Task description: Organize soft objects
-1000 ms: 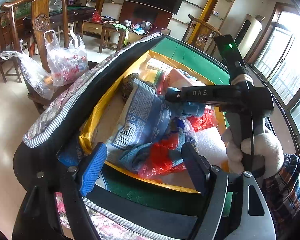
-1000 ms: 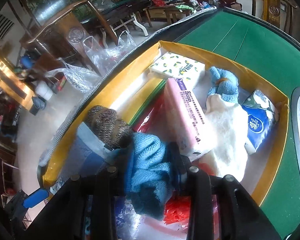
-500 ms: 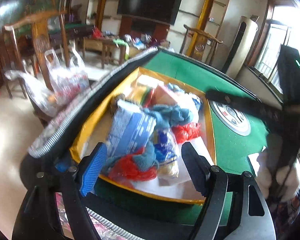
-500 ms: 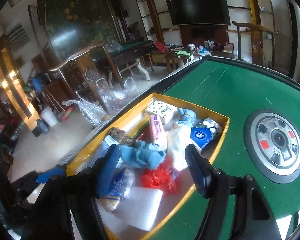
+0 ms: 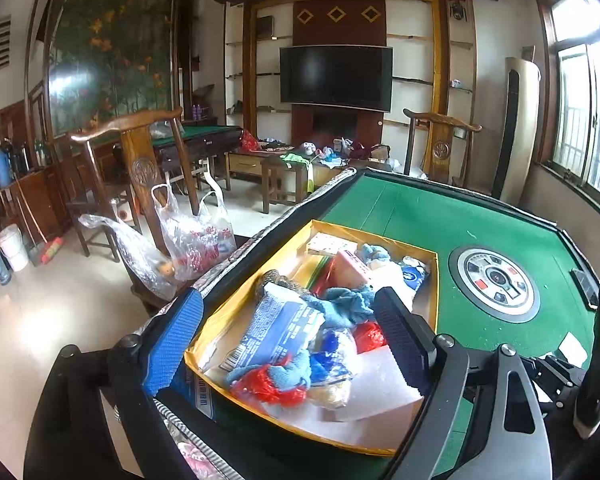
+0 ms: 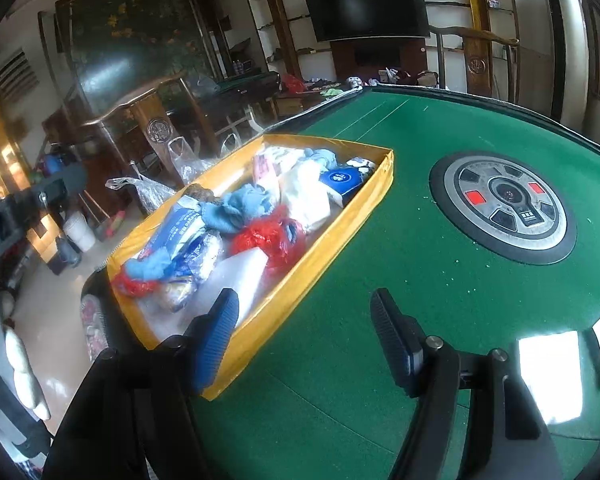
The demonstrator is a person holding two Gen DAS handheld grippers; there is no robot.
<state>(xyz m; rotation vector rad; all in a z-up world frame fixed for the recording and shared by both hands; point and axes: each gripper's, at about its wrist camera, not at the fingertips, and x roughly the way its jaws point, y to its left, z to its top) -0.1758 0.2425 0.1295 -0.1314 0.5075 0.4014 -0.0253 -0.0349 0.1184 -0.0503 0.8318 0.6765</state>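
A yellow tray [image 5: 433,276] [image 6: 342,226] sits on the left side of the green table and holds soft things: a blue cloth [image 5: 346,304] [image 6: 244,206], red plastic bags [image 5: 268,384] [image 6: 274,236], blue tissue packs [image 5: 280,332] [image 6: 342,180], a pink pack [image 5: 350,266] and white foam [image 5: 374,376] [image 6: 242,270]. My left gripper [image 5: 288,344] is open and empty, raised above the tray's near end. My right gripper [image 6: 306,332] is open and empty, raised above the tray's near right corner and the felt.
The green felt table [image 6: 440,300] has a round control panel [image 5: 494,282] [image 6: 504,206] at its middle. White paper [image 6: 548,376] lies at the near right. A wooden chair [image 5: 140,160] with plastic bags [image 5: 196,236] stands left of the table.
My right gripper has let go of the blue cloth, which now lies in the tray. Both grippers have pulled back and up from the tray.
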